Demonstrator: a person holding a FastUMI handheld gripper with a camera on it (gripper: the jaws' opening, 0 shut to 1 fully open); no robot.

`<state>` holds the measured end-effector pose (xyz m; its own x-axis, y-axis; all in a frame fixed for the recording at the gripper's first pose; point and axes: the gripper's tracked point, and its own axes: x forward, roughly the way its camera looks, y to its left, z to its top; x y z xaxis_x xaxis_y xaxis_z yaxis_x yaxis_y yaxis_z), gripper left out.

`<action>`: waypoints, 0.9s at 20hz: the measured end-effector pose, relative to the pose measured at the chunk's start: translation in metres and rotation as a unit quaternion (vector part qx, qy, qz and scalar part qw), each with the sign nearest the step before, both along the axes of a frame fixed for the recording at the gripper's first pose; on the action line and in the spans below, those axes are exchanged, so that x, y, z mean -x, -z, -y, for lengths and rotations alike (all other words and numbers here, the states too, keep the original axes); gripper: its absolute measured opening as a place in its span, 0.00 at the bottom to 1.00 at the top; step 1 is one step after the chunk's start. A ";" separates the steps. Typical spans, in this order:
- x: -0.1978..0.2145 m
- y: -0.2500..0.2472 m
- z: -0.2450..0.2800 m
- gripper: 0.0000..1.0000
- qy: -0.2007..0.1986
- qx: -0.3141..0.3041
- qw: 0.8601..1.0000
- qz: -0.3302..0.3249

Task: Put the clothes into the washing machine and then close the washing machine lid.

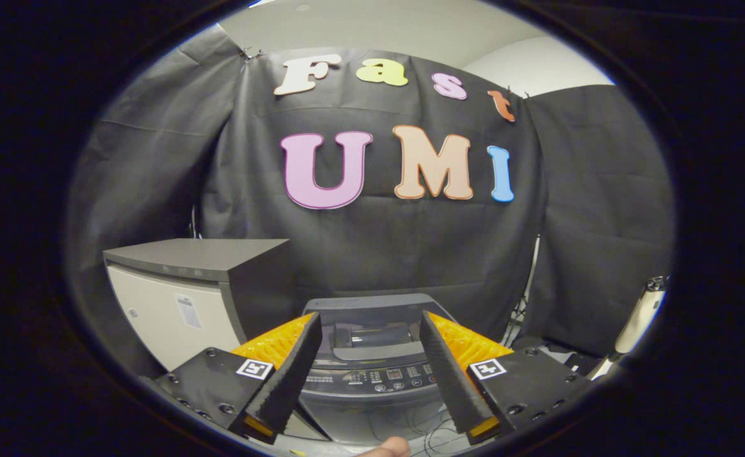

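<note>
A grey top-loading washing machine [372, 406] stands low and just ahead, seen between my two fingers. Its control panel [372, 376] faces me, and behind the panel the dark lid [372, 317] appears to lie flat with a handle recess in it. My gripper [370, 315] hovers above the machine's front, open, with nothing between its fingers [293, 368]. A person's fingertip [386, 449] shows below, in front of the machine.
A white cabinet with a grey top [188, 285] stands to the left of the machine, close beside it. To the right are a white pole-like object [642, 314] and loose cables [518, 317] near the black cloth wall.
</note>
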<state>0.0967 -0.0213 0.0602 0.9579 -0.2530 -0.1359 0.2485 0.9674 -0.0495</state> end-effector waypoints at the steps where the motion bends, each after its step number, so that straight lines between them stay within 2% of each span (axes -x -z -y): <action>1: 0.002 0.003 0.000 0.96 -0.005 -0.002 1.000 -0.002; 6: 0.013 0.013 0.006 0.96 -0.022 0.003 1.000 -0.012; 10: 0.021 0.006 0.004 0.96 -0.049 0.004 0.999 0.009; 16: 0.032 0.006 0.024 0.96 -0.046 0.006 0.999 0.027; 18: 0.034 0.013 0.038 0.96 -0.033 0.006 0.999 0.015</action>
<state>0.0627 -0.0596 0.0473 0.9763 -0.1902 -0.1035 0.1855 0.9812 -0.0536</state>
